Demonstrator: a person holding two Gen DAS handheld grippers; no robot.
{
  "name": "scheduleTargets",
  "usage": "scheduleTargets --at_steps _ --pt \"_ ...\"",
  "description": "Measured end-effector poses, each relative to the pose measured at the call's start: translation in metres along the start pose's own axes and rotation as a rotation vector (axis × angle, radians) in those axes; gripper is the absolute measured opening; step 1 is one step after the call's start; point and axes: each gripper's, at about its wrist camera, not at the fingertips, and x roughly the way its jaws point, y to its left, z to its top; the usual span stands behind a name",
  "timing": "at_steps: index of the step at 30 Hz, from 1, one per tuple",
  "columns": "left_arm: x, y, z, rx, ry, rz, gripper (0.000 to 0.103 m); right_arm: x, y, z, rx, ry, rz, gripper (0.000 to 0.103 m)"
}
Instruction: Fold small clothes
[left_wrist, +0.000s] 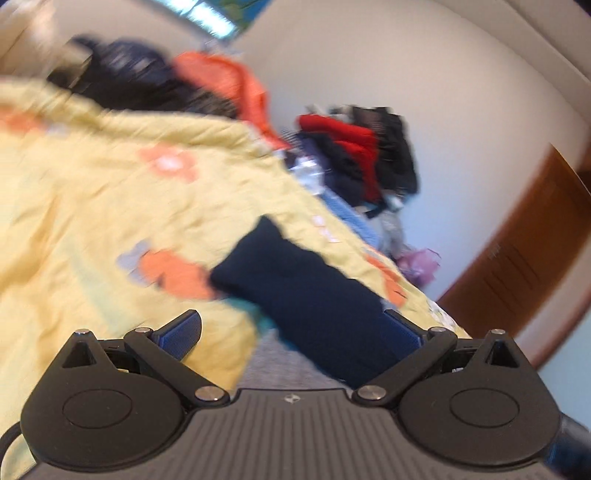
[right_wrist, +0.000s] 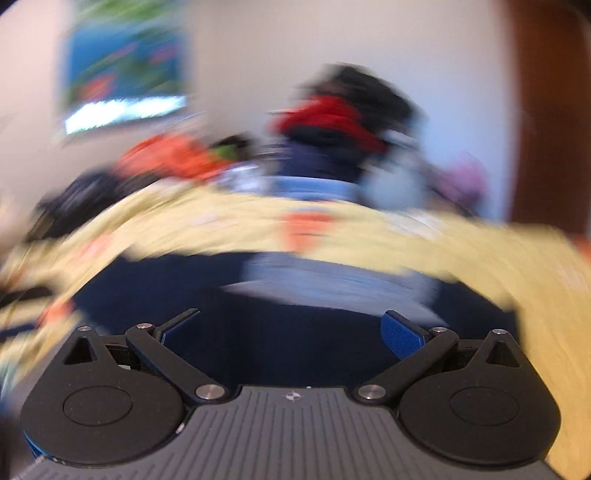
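The left gripper (left_wrist: 291, 332) has its blue-padded fingers (left_wrist: 181, 332) spread wide apart, clamped on nothing. A folded navy garment (left_wrist: 295, 291) lies just ahead of them on a yellow flowered sheet (left_wrist: 110, 192), its near end between the fingers and close by the right pad. The right gripper (right_wrist: 291, 332) also has its fingers (right_wrist: 400, 336) wide apart and empty, above dark navy cloth (right_wrist: 166, 295) with a light blue patch (right_wrist: 332, 277); this view is heavily blurred. Heaps of clothes (left_wrist: 354, 158) sit beyond, by the wall.
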Motion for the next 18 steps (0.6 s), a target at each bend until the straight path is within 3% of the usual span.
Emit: scheduleTargets --at_steps 3,6,7,10,14,16,18 --pt "0.006 0.008 0.001 -0.046 0.03 0.01 0.103 0.008 0.05 0.003 -0.193 0.013 0.045 0.099" --pt "0.006 0.004 0.0 -0.026 0.029 0.016 0.103 0.03 0.067 0.005 -0.249 0.083 0.016 0.098" --pt "0.007 0.003 0.0 -0.019 0.032 0.018 0.103 0.037 0.069 0.005 -0.245 0.118 0.021 0.093" --pt "0.011 0.002 0.0 -0.015 0.044 0.019 0.103 0.046 0.055 0.009 -0.129 0.169 0.052 0.067" --pt "0.014 0.003 0.001 -0.025 0.049 0.022 0.103 0.041 -0.001 0.011 0.232 0.126 0.031 0.07" --pt "0.014 0.002 0.0 -0.02 0.05 0.022 0.103 0.041 -0.004 0.008 0.246 0.147 0.044 0.07" --pt "0.014 0.001 0.0 -0.014 0.053 0.024 0.103 0.04 0.007 0.006 0.179 0.162 0.069 0.07"
